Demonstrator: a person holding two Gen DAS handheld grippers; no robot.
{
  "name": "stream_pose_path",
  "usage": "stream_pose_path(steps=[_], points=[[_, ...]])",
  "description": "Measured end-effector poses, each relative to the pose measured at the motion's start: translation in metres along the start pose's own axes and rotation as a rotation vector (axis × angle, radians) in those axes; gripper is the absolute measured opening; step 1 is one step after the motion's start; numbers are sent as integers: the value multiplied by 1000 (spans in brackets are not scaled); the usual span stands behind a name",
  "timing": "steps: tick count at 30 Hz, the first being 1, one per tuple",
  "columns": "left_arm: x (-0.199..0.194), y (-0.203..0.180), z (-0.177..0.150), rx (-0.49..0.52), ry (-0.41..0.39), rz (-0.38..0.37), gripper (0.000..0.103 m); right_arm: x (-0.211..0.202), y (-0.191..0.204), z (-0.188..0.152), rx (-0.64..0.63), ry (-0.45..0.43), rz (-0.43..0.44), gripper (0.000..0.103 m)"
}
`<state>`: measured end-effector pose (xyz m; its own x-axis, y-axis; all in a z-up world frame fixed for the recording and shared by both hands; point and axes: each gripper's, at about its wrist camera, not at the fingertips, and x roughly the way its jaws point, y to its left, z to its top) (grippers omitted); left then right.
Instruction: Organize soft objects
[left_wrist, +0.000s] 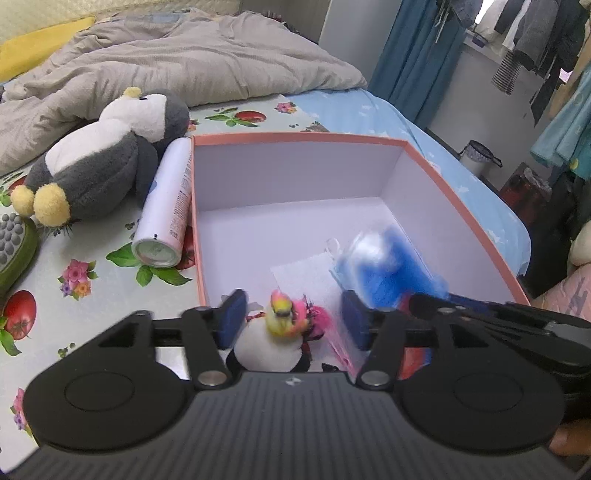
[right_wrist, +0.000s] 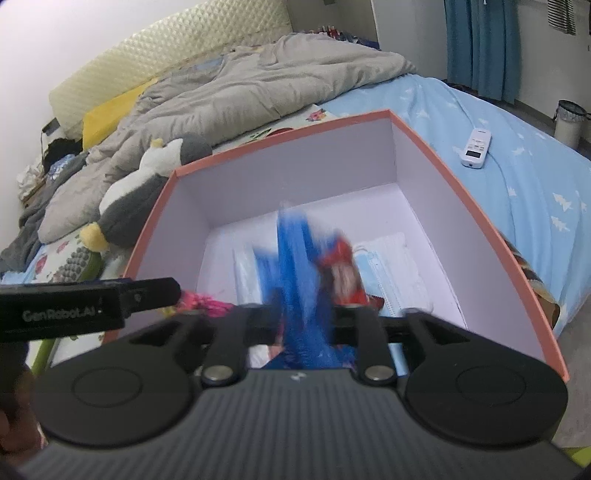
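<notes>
The left gripper (left_wrist: 293, 319) has its fingers (left_wrist: 232, 317) spread apart, with a small plush bird (left_wrist: 275, 341) between them; the blue pads stand clear of its sides and do not press on it. The bird has a round white body, a yellow-and-pink head and pink tufts at the right. The right gripper (right_wrist: 306, 314) has its fingers parted, and a blue fuzzy toy (right_wrist: 295, 266) with a red-and-white part passes between them; motion blur hides whether the pads touch it. Both toys are inside the open box (left_wrist: 476, 214), which has a salmon-pink rim and pale lilac inner walls. On the box floor lie flat white and light-blue face masks (right_wrist: 391, 266). The box rests on the bed (right_wrist: 517, 177), partly on a flower-and-fruit print cloth (left_wrist: 92, 280). Just beside the left wall of the box lies a white spray can (left_wrist: 168, 206), and next to it, touching the can, a grey-and-white plush penguin (left_wrist: 107, 155) with yellow feet. A white remote control (right_wrist: 475, 147) lies on the blue sheet to the right of the box.
</notes>
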<state>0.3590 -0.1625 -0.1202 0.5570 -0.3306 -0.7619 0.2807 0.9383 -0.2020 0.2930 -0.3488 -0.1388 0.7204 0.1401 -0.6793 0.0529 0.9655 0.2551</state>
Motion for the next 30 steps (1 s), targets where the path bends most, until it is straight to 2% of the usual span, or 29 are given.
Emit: stream_pose_path(steps=[1, 2, 8, 13, 24, 30], points=[[-1, 0, -1, 0, -1, 4, 69, -1, -1, 1, 7, -7, -3, 57], [-2, 0, 0, -3, -11, 7, 73, -3, -1, 1, 9, -14, -8, 65], [-24, 0, 5, -6, -60, 3, 75, -19, -2, 7, 14, -48, -13, 64], [-54, -7, 11, 7, -101, -2, 75, -51, 4, 19, 1, -112, -3, 64], [-158, -30, 24, 44, -260, -28, 75, -153, 28, 46, -35, -298, -11, 64], [-217, -34, 16, 43, -342, -25, 75, -192, 42, 42, -76, -341, 5, 64]])
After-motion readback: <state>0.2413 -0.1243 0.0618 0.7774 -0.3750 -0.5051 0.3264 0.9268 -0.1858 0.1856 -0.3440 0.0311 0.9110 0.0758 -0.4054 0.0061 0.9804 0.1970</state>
